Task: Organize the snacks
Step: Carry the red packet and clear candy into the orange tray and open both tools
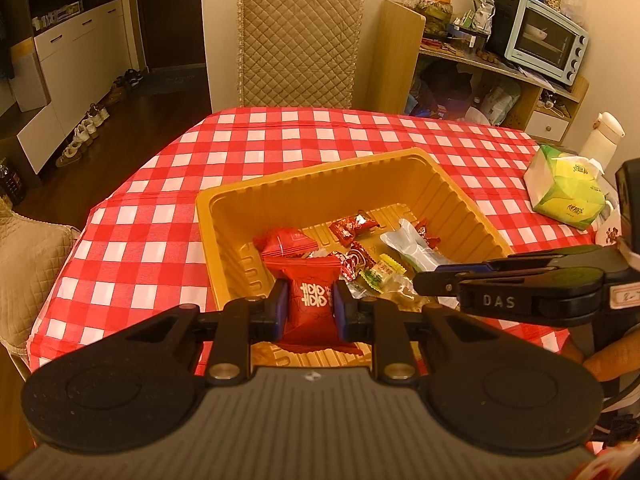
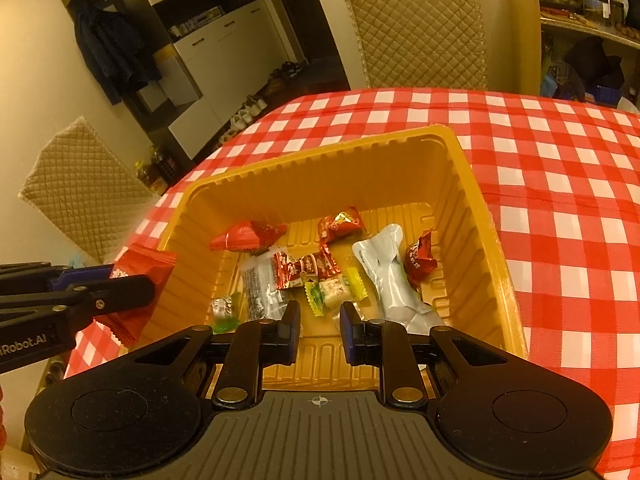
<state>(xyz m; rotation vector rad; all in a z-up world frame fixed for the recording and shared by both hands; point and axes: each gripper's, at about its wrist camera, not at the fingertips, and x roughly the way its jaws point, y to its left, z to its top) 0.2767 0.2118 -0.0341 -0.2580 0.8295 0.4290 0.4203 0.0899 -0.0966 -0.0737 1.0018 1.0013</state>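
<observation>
Left wrist view: your left gripper (image 1: 310, 307) clamped a red foil snack packet (image 1: 309, 300) above the gold plastic tray's (image 1: 352, 176) six o'clock rim; your right gripper (image 2: 320, 320) hung nearly closed, empty.

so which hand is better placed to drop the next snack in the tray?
Left. The left gripper is shut on a red snack packet at the yellow tray's near-left edge. The right gripper hangs over the tray with nothing between its jaws.
</observation>
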